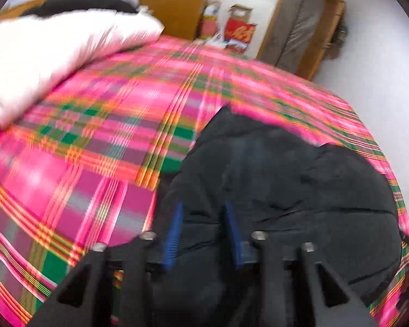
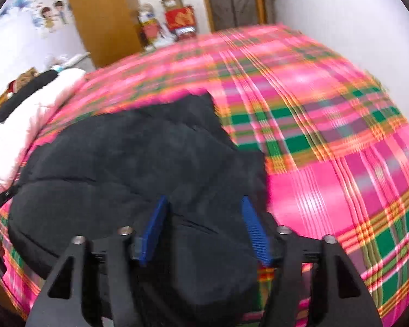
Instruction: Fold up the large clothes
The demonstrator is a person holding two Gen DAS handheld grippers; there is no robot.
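Observation:
A black padded jacket (image 1: 286, 179) lies bunched on a bed with a pink, green and orange plaid cover (image 1: 101, 125). In the left wrist view it fills the lower right. My left gripper (image 1: 203, 204) hovers over its near left part, and its blue pads (image 1: 174, 231) stand apart with black fabric under the gap, not pinched. In the right wrist view the jacket (image 2: 117, 158) lies lower left on the plaid cover (image 2: 327, 136). My right gripper (image 2: 204, 199) is above its near right edge with the pads (image 2: 255, 231) spread wide. Both pictures are motion-blurred.
A white puffy garment (image 1: 49, 54) with a dark piece behind it lies at the far left of the bed and also shows as the white garment (image 2: 27, 125). Beyond the bed stand a wooden cabinet (image 1: 174, 0), red boxes (image 1: 237, 32), a door (image 1: 300, 24) and white walls.

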